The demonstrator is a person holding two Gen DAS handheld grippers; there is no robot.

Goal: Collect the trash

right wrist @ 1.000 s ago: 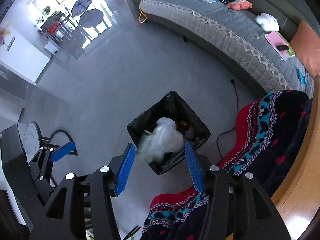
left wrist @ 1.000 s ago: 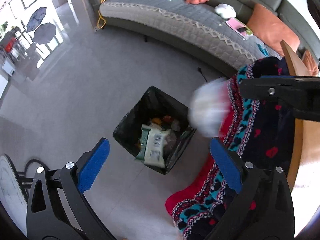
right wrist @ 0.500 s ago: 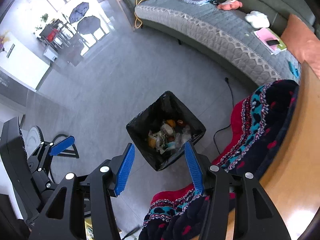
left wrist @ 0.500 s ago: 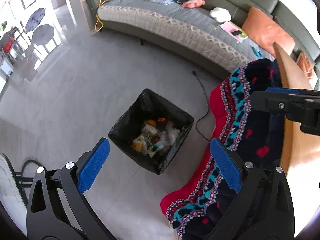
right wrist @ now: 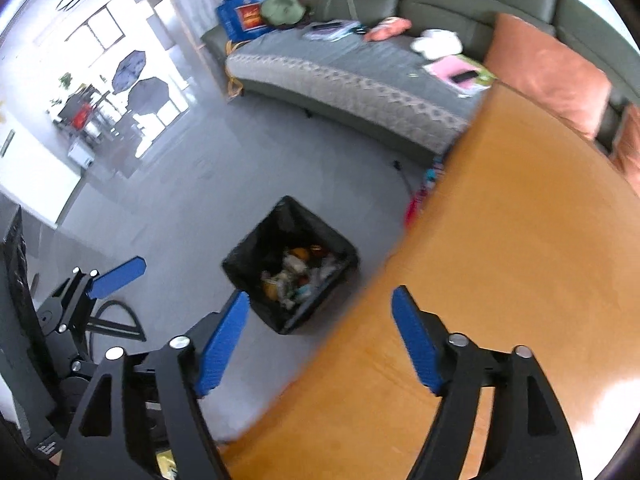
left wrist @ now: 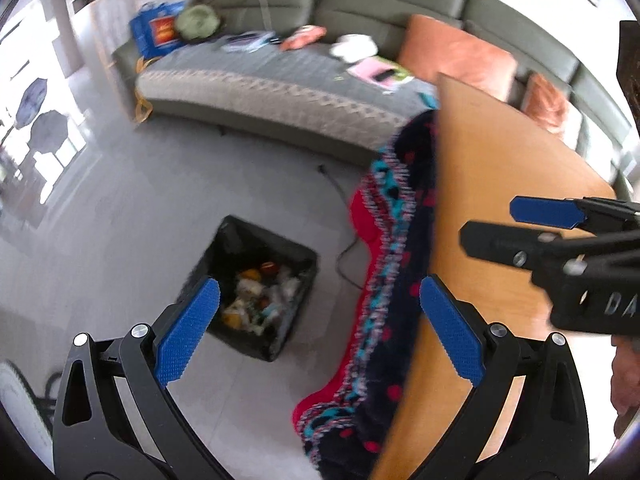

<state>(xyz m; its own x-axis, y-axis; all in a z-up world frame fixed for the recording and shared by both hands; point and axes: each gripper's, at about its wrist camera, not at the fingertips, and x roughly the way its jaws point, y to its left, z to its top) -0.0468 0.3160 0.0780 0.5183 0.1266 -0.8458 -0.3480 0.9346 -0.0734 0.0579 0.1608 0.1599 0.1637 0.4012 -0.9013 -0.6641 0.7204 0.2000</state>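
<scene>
While both hang empty, right claw [right wrist: 320, 344] is opening; left claw [left wrist: 320, 332] gapes.

Grey sofa [left wrist: 280, 76] behind wooden table [right wrist: 520, 240]; patterned blanket [left wrist: 392, 240] draped beside.

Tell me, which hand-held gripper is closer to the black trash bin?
Left, though only roughly. The left hand-held gripper hangs beside the black trash bin over the floor; the right hand-held gripper, its jaws opening and empty, reaches over the wooden table.
</scene>
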